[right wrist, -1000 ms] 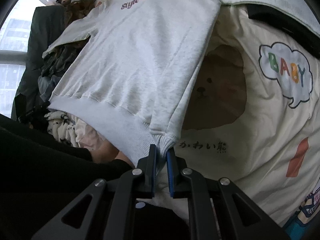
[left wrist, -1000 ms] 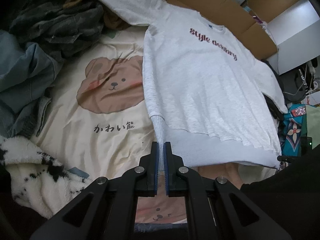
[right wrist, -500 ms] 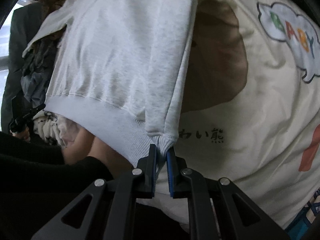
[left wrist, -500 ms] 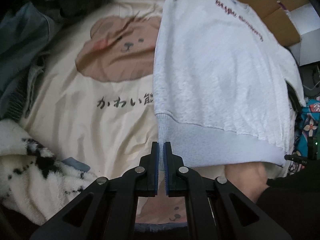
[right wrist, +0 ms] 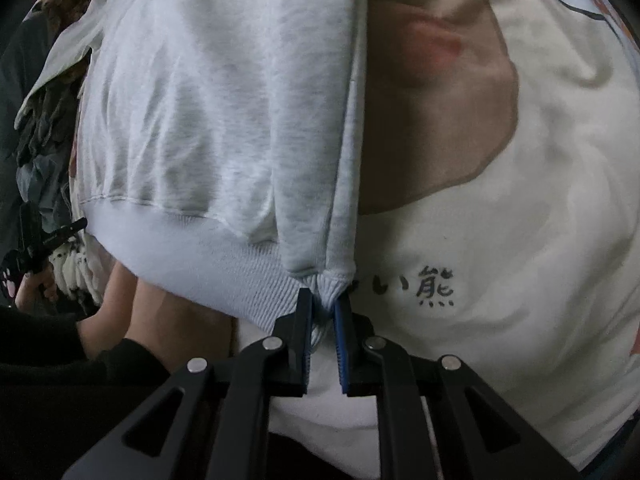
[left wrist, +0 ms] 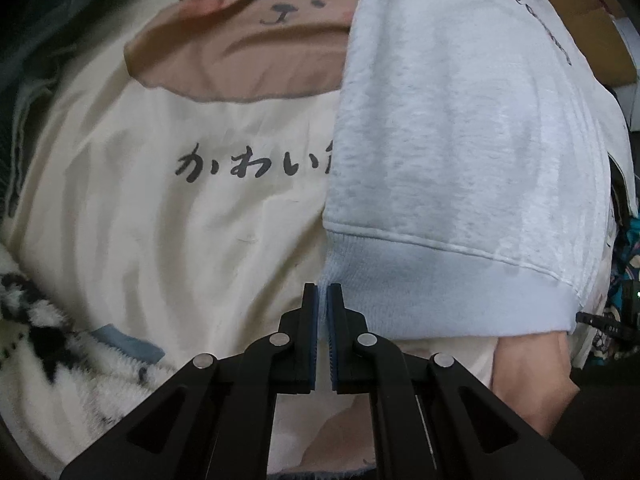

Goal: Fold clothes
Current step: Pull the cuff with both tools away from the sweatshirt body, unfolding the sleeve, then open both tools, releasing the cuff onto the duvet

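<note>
Left gripper [left wrist: 323, 292]: the black jaws with blue pads are pressed almost together, pinching one corner of the ribbed hem of the sweatshirt; only a thin strip of fabric shows between the pads.
Right gripper [right wrist: 323, 300]: the jaws are opening, with a narrow gap between the blue pads; the bunched opposite corner of the ribbed hem sits between them and touches the pads.
Sweatshirt [left wrist: 460, 128]: pale grey, front side up, stretching away from both grippers over the bed. The hem band runs between the two pinched corners. Dark printed lettering lies across the chest at the far end, too blurred to read.
Forearm [left wrist: 532, 380]: a bare forearm with a black sleeve shows just under the hem, near the lower right of the left wrist view.
Bedsheet [left wrist: 180, 240]: cream fabric beneath the sweatshirt, printed with a brown bear face and a line of black Japanese writing.
Fleece blanket [left wrist: 36, 320]: white and black, fluffy, at the near left edge of the bed.
Clothes pile [right wrist: 44, 132]: dark, crumpled garments beyond the sweatshirt's far side, blurred.
</note>
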The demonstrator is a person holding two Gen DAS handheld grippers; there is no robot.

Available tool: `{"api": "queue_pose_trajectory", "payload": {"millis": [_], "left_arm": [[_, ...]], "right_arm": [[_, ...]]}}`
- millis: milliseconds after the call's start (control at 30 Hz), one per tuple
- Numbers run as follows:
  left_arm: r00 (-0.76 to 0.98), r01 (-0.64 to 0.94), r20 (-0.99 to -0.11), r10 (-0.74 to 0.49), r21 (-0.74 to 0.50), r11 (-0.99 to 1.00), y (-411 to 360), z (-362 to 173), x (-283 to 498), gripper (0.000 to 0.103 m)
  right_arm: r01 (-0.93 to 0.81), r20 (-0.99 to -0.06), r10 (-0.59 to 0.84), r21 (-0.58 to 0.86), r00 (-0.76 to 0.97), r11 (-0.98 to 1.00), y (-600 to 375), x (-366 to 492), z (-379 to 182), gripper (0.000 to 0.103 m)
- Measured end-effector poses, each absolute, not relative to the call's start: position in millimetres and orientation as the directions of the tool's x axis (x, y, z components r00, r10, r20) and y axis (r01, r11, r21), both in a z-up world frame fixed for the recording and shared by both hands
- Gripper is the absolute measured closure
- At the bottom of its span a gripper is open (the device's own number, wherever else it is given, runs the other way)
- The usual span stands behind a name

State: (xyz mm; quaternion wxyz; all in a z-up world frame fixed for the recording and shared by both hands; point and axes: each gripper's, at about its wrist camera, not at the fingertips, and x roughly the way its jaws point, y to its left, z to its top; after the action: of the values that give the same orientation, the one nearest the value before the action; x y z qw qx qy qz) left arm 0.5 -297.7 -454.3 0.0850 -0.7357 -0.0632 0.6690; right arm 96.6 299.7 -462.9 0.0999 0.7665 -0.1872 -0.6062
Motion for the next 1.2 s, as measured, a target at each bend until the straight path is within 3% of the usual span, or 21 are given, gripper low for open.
{"api": "queue_pose_trajectory", "payload": {"millis": [133, 200, 267, 900, 933, 967, 1000, 1067, 1200], "left_arm": [[0.129, 0.011, -0.972, 0.198, -0.199, -0.980, -293.6, -456.9, -3.7, 0.096], [0.110, 0.014, -0.975, 0.191, -0.191, -0.982, -293.9, -448.7, -6.0, 0.096], [0.090, 0.026, -0.978, 0.187, -0.186, -0.982, -295.9, -440.0, -8.0, 0.096], [-0.120, 0.070, -0.971, 0.206, -0.215, -0.974, -308.8, -296.1, -23.0, 0.094], [-0.133, 0.076, -0.969, 0.209, -0.220, -0.972, -311.7, -289.5, -23.4, 0.092], [-0.153, 0.084, -0.965, 0.213, -0.228, -0.970, -313.9, -279.9, -23.6, 0.080], [-0.175, 0.089, -0.960, 0.217, -0.234, -0.968, -314.7, -269.4, -23.0, 0.060], [-0.221, 0.085, -0.951, 0.216, -0.240, -0.967, -312.9, -249.5, -19.9, 0.043], [-0.260, 0.071, -0.936, 0.236, -0.262, -0.963, -309.1, -223.1, -14.2, 0.043]], "right_arm": [[-0.159, -0.905, -0.376, 0.349, 0.197, -0.924, 300.0, 94.6, -459.1, 0.083], [-0.155, -0.912, -0.367, 0.342, 0.181, -0.927, 303.8, 94.5, -450.8, 0.072], [-0.167, -0.915, -0.375, 0.351, 0.147, -0.921, 311.7, 95.2, -441.1, 0.067], [-0.253, -0.952, -0.298, 0.304, -0.065, -0.918, 372.3, 103.3, -330.9, 0.066], [-0.253, -0.950, -0.301, 0.311, -0.079, -0.916, 375.2, 104.4, -323.2, 0.066], [-0.249, -0.950, -0.296, 0.311, -0.096, -0.917, 377.5, 104.5, -312.7, 0.066], [-0.246, -0.950, -0.292, 0.311, -0.112, -0.918, 379.9, 104.5, -302.3, 0.066], [-0.251, -0.945, -0.293, 0.321, -0.146, -0.913, 374.5, 109.5, -290.5, 0.066], [-0.249, -0.939, -0.274, 0.321, -0.208, -0.914, 380.6, 109.5, -267.5, 0.066]]}}
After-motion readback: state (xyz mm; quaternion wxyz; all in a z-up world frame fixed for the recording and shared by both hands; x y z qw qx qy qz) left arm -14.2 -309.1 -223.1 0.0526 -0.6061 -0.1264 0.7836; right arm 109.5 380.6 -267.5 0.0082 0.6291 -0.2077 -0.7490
